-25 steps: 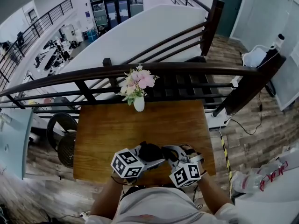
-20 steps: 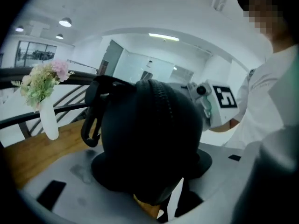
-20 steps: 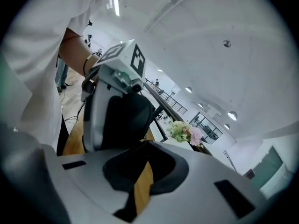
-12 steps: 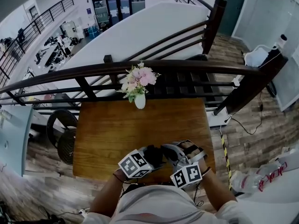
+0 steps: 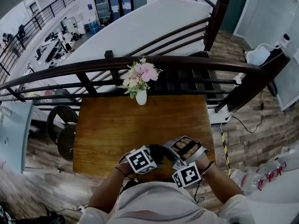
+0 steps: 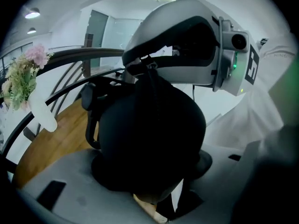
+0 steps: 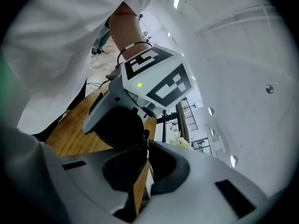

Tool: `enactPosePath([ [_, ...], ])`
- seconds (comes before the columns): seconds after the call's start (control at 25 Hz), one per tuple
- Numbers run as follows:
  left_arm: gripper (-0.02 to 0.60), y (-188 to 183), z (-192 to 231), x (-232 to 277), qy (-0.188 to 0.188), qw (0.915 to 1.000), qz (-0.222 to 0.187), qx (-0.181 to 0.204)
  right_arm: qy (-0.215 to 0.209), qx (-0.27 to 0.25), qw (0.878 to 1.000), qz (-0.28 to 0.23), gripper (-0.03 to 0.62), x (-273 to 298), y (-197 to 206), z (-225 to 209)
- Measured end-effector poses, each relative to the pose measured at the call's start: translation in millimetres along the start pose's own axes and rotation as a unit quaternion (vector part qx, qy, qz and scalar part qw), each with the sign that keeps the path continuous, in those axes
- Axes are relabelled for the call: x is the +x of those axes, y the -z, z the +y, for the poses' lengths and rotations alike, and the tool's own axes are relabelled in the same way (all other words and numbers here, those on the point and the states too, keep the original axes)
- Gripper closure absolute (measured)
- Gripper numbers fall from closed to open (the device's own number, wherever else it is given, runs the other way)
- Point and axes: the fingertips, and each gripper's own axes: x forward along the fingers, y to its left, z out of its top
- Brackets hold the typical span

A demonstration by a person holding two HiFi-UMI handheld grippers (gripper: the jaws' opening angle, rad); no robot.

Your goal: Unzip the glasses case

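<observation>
The black, rounded glasses case (image 5: pixel 156 153) hangs over the near edge of the wooden table (image 5: pixel 140 120), between my two grippers. My left gripper (image 5: pixel 153 156) has its jaws spread wide around the case body, and in the left gripper view the case (image 6: pixel 149 134) fills the space between them. From the right, my right gripper (image 5: pixel 168 153) meets the case with its jaws pinched together on the small zipper pull (image 6: pixel 151 70). In the right gripper view the case (image 7: pixel 119 127) sits just past the closed jaws of the right gripper (image 7: pixel 147 146).
A white vase of pink flowers (image 5: pixel 140 85) stands at the table's far edge. A dark wooden railing (image 5: pixel 140 64) runs behind it. A round black chair (image 5: pixel 63 134) sits off the table's left side. My torso is right against the near edge.
The left gripper has sunk and drawn toward my body, tilting more steeply down with the case. The right gripper has rolled about its own axis and stayed in place.
</observation>
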Motion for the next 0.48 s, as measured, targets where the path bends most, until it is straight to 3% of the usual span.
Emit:
enactPosePath([
  [0.32, 0.319, 29, -9, 13, 0.02, 0.996, 0.085, 0.016, -0.047, -0.049, 0.998, -0.007, 0.531, 4, -14, 24],
  [0.4, 0.319, 33, -7, 15, 0.014, 0.9955, 0.091, 0.021, -0.048, -0.044, 0.998, -0.007, 0.528, 7, -16, 27],
  [0.48, 0.319, 28, 0, 11, -0.007, 0.9976, 0.065, 0.024, -0.027, -0.028, 0.999, -0.01, 0.523, 7, -17, 20],
])
